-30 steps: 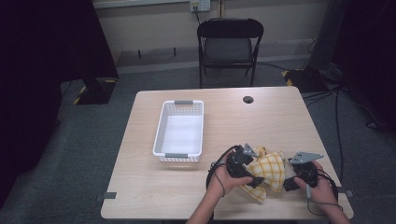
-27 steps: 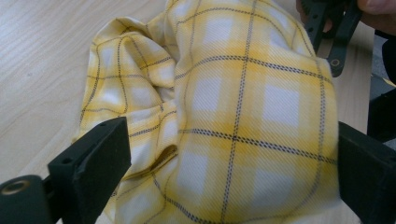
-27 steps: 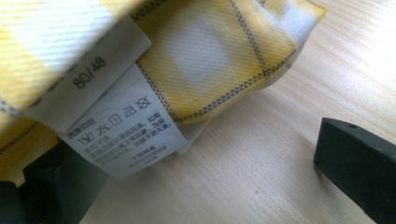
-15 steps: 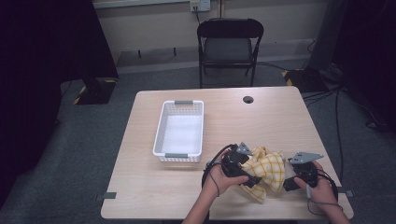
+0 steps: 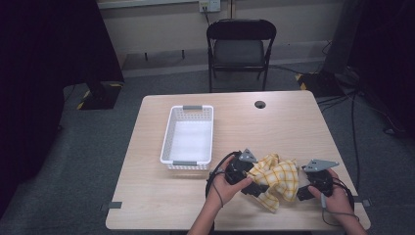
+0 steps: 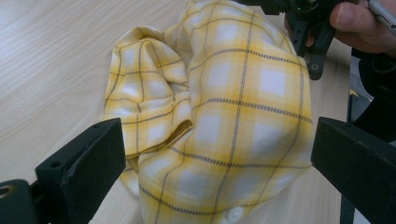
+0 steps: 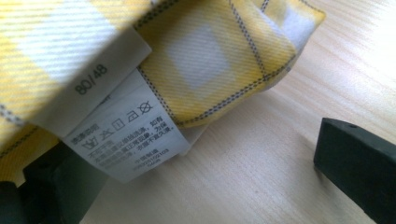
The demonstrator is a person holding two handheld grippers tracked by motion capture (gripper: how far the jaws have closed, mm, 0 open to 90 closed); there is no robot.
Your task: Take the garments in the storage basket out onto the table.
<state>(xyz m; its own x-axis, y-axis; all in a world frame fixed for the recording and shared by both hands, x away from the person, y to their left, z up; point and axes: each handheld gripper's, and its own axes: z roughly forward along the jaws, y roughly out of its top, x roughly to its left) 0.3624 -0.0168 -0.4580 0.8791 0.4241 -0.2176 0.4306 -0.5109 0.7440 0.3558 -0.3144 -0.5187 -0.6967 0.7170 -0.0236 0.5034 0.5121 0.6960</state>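
- A white fabric size tag (image 7: 88, 77), sewn to the yellow-and-white checked cotton garment (image 7: 205, 60) at the upper left of the right gripper view, reads "80/48".
- Below it, a white care label (image 7: 128, 137) carries a row of washing symbols and small lines of Chinese characters, too fine to read.

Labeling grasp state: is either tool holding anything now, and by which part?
Nothing is clamped. The left tool stands open around the yellow plaid garment; the right tool is open too, with the garment's care label draped over one jaw.
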